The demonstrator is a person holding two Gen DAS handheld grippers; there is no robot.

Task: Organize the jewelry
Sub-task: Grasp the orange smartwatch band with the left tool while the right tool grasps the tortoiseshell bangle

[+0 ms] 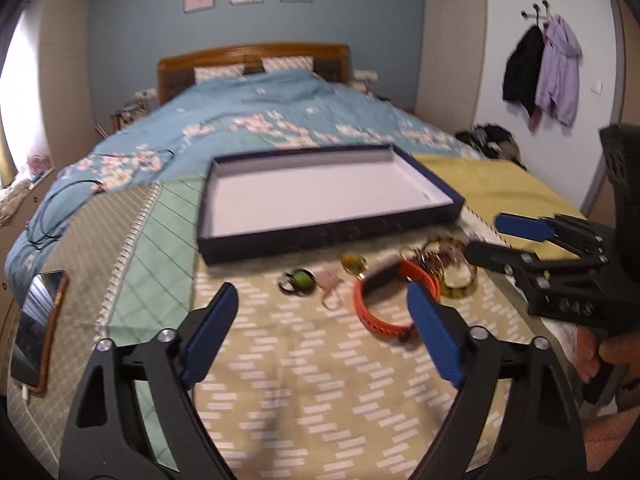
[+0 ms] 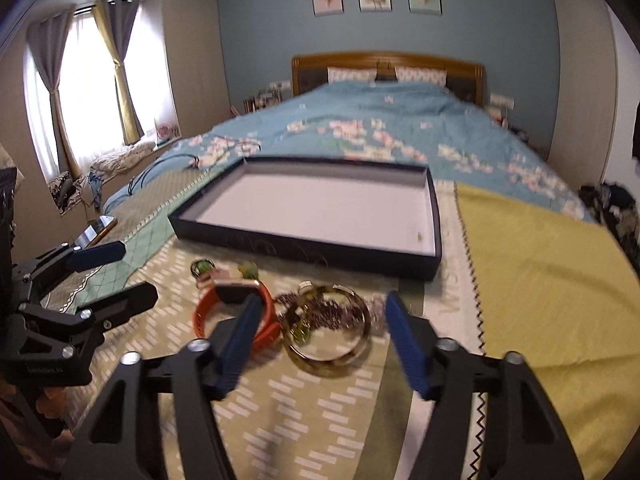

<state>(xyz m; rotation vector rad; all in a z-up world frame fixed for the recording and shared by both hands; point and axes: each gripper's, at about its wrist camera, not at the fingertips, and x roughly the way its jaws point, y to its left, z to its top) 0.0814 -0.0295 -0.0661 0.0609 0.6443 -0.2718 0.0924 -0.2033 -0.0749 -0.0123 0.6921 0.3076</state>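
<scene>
I have both grippers over the foot of the bed, and nothing is picked up yet; I read this as the approach to the first piece. The jewelry lies in a loose row on the patterned cloth, just in front of the near wall of the empty dark blue box, which sits open with its long axis running across the bed.

My right gripper points down and forward at the tortoiseshell bangle, which lies flat with a dark beaded string bunched across its far side. The jaws stand part-way apart, on either side of the bangle but not touching it, and they hold nothing.

My left gripper is wider apart and also empty. Its right finger sits in front of the orange watch, whose band curls in an open loop with the black face toward the box. A green ring and a small yellow-green piece lie nearer the box.

Next I judge the right gripper should drop onto the bangle's near rim and pinch it alone, keeping clear of the beads, then lift it over the box wall.
</scene>
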